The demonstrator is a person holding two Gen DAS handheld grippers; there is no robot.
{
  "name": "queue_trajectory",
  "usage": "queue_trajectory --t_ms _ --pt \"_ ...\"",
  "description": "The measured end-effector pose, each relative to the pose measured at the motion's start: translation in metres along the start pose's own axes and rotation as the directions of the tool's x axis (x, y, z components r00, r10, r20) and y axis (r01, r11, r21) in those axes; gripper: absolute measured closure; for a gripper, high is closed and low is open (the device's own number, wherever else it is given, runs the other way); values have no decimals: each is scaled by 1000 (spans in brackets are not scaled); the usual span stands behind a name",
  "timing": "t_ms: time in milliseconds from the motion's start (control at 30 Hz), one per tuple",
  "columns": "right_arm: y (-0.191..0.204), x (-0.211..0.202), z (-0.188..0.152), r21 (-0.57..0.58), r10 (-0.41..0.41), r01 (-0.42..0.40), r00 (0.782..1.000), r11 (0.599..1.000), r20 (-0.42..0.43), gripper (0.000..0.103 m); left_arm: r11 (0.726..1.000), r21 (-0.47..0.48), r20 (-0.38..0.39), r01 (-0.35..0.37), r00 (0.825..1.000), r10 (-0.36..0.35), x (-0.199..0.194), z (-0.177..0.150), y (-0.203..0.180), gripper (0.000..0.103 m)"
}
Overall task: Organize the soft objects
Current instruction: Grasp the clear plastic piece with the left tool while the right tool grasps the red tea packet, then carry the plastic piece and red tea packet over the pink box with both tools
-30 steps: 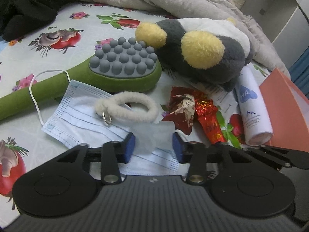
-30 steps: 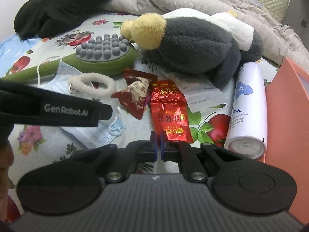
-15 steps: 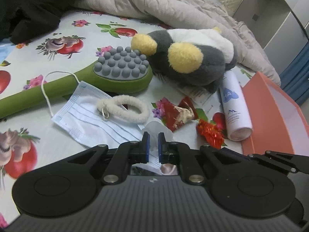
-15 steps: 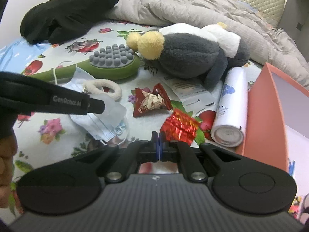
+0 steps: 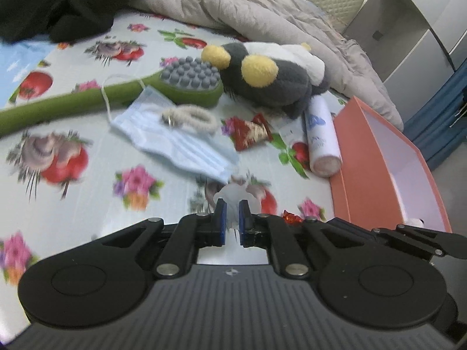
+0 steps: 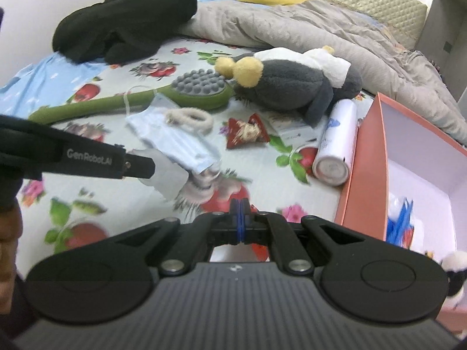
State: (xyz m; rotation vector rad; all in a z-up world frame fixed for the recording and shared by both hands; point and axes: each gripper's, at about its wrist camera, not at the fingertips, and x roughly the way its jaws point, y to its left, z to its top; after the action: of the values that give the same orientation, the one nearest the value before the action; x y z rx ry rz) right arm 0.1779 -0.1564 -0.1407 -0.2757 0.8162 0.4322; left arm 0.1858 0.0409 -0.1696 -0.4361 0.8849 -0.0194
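Observation:
My left gripper (image 5: 232, 217) is shut on a translucent white soft piece (image 5: 233, 197) and holds it above the flowered bed sheet. The right wrist view shows that gripper (image 6: 146, 169) and the same piece (image 6: 166, 175) at the left. My right gripper (image 6: 240, 213) is shut, and a crumpled red foil packet (image 6: 259, 252) hangs under its tips. A bit of that packet (image 5: 292, 217) also shows in the left wrist view. Farther back lie a grey plush penguin (image 5: 271, 78), a blue face mask (image 5: 175, 143) and a fluffy hair tie (image 5: 192, 115).
An open orange box (image 6: 364, 160) stands at the right with blue and white things inside. A white spray can (image 6: 338, 140) lies against it. A green massage brush (image 6: 116, 102), a dark red packet (image 6: 248, 131), a black garment (image 6: 125, 26) and a grey duvet (image 6: 292, 26) lie beyond.
Both grippers rose and drew back from the clutter. The left closed on the translucent piece and lifted it. The red foil packet left the sheet with the right gripper.

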Motion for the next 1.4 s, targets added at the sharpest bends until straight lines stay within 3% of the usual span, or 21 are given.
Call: queue_trajectory --t_ms 200,467,667,767,800,867,933,1000,1167,1400 --pt "16 -29 -32 5 23 -23 999 1000 -27 100 1000 -13 -37 2 999 -2 -20 -37 5 93" --pt "17 -37 -65 108 90 -79 992 991 -94 98 1000 -20 -126 -9 992 6 -11 -68 13 91" --pt "7 -40 -72 200 115 -93 989 975 -97 96 999 12 -125 -38 991 39 -12 -68 18 61" --pt "1 -34 -73 246 123 -93 986 965 -110 96 999 10 -130 -33 991 34 -13 -67 23 57" --pt "0 -32 -73 261 125 -93 986 961 -110 96 999 11 -132 -32 991 33 -13 -68 25 51" --pt "-3 -30 -74 283 121 -84 986 955 -112 91 999 11 -140 -35 989 36 -13 -68 25 48" --pt "-5 -27 -74 304 122 -82 986 949 -115 59 1000 8 -144 -28 989 29 -13 -69 26 45" --pt "-8 -28 -74 322 120 -81 987 943 -103 45 1000 8 -139 -25 990 26 -14 -69 25 38" --pt "-15 -28 -73 347 61 -30 995 937 -78 40 1000 20 -130 -16 991 18 -11 -66 20 37" --pt "-27 0 -78 354 -19 63 992 933 -128 39 998 66 -154 -20 988 30 -2 -63 11 36"
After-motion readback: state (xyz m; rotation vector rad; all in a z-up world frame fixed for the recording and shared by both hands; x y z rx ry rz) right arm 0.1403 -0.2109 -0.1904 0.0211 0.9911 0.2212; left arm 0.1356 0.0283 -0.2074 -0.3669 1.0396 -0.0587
